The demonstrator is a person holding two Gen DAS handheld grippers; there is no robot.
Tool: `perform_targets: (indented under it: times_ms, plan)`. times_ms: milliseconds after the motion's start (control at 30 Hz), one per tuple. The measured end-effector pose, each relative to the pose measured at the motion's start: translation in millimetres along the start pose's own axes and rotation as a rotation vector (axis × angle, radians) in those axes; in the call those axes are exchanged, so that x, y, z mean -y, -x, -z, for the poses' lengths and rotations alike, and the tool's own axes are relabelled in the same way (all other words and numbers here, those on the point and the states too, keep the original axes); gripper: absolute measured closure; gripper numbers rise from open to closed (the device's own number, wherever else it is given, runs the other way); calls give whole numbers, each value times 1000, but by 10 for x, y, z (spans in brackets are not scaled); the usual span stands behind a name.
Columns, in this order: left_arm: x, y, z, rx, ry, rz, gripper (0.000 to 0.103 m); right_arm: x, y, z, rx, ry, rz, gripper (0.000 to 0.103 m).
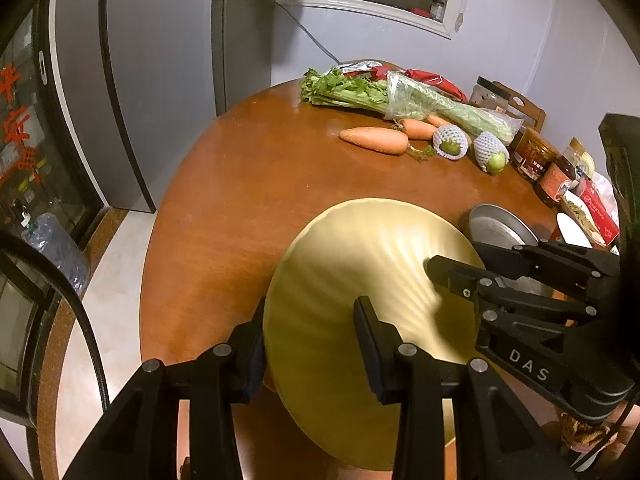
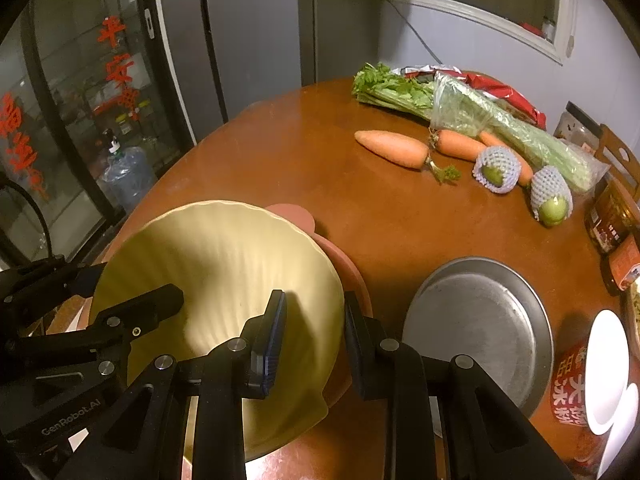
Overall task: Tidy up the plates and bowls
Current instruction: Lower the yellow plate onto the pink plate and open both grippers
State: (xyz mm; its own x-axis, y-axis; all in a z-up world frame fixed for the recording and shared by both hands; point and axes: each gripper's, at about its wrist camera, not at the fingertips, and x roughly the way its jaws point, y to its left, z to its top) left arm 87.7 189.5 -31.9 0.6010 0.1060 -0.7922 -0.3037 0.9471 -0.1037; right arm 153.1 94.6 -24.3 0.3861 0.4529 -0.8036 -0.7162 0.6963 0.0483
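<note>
Round brown wooden surface (image 1: pixel 248 184) filling both views, backed by grey cabinet doors and a glass door with red paper characters (image 2: pixel 116 52). Blue water jug (image 2: pixel 128 172) standing on the floor beside that door.

Largest on the surface: pale yellow ribbed bowl (image 1: pixel 360 264), tilted, its hollow facing the right wrist camera and its outside facing the left one. Gripped at opposite rims by both tools. Left tool (image 1: pixel 310 350) closed on the bowl's near edge, one finger inside the rim and one outside. Right tool (image 2: pixel 314 336) closed on the bowl's right edge the same way, blue-edged pad against the inner wall. Pink dish (image 2: pixel 340 264) directly behind and under the bowl, mostly hidden by it; cannot tell whether the two touch.

Round metal plate (image 2: pixel 480 320) lying flat just right of the bowl, apart from it. White bowl (image 2: pixel 608 364) at the right edge, above a red printed packet (image 2: pixel 568 384).

Toward the far side: celery bunch (image 2: pixel 460 108) partly in a clear bag, red snack bags (image 2: pixel 500 88) behind it. Three carrots (image 2: pixel 396 148) in front of the celery. Two green fruits in white foam netting (image 2: pixel 496 170) near the carrots. Jars of sauce (image 1: pixel 536 156) along the right rim.
</note>
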Motion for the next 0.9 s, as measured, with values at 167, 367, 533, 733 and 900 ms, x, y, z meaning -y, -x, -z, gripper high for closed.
perform_targets:
  times_ms: [167, 367, 533, 733, 900]
  plan:
    - [44, -12, 16, 13, -23, -31, 63, 10, -63, 11, -6, 0, 6, 74]
    - [112, -19, 41, 28, -61, -68, 63, 15, -92, 29, -7, 3, 13, 74]
    - [108, -13, 45, 34, -54, -67, 63, 26, -73, 35, 6, 8, 28, 74]
    - [124, -15, 59, 32, -70, -86, 61, 23, -77, 69, 8, 10, 32, 74]
    - [128, -17, 60, 34, -83, -95, 61, 13, -71, 82, 10, 13, 39, 74]
